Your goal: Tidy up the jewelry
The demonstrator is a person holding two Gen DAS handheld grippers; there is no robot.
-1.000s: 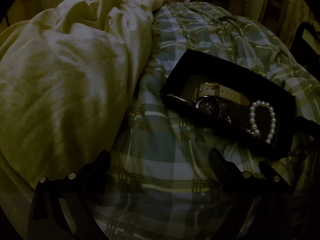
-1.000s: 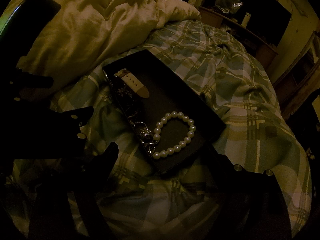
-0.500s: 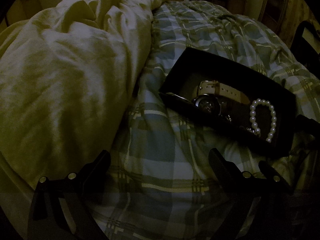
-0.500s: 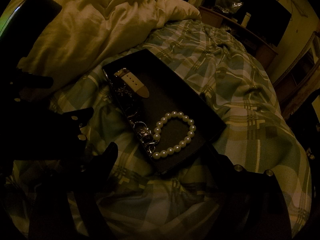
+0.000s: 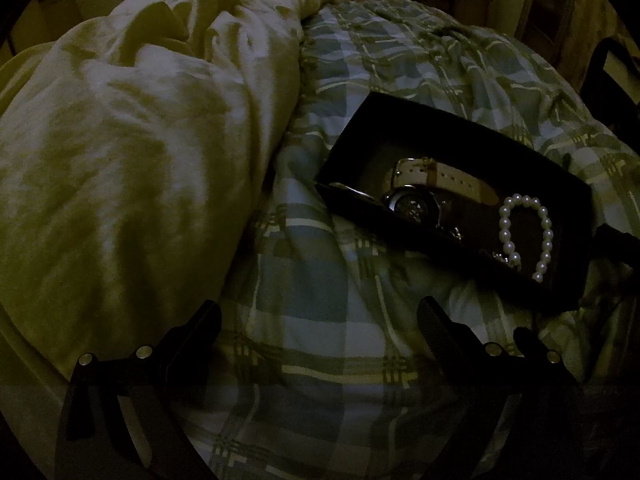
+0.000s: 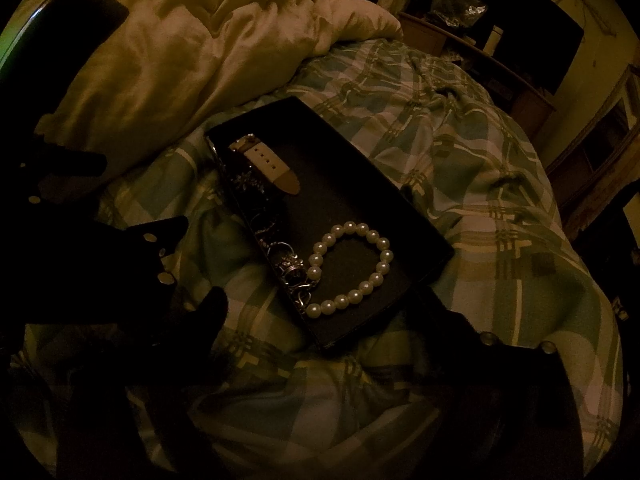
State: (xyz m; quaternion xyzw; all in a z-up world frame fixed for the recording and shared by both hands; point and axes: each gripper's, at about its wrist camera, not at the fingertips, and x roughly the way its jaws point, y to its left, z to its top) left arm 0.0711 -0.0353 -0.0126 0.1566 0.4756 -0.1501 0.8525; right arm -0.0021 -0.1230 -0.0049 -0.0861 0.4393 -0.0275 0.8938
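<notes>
A shallow black box (image 5: 440, 120) (image 6: 400, 216) lies on a plaid bedspread. In it are a white pearl bracelet (image 5: 546, 236) (image 6: 376, 278), a watch with a white strap (image 5: 452, 174) (image 6: 268, 162) and some silver jewelry (image 6: 294, 272) along the box's near wall. My left gripper (image 5: 320, 312) is open and empty, hovering over the bedspread short of the box. My right gripper (image 6: 320, 312) is open and empty, just in front of the box's near corner. The left gripper shows in the right wrist view (image 6: 120, 248) at the left.
A crumpled cream duvet (image 5: 140, 140) (image 6: 192, 52) is heaped on the left of the bed. The plaid bedspread (image 5: 320, 360) (image 6: 480, 160) covers the remainder. Dark furniture (image 6: 500, 60) stands beyond the bed's far side.
Almost nothing has changed; both grippers stay open and the views have shifted only slightly.
</notes>
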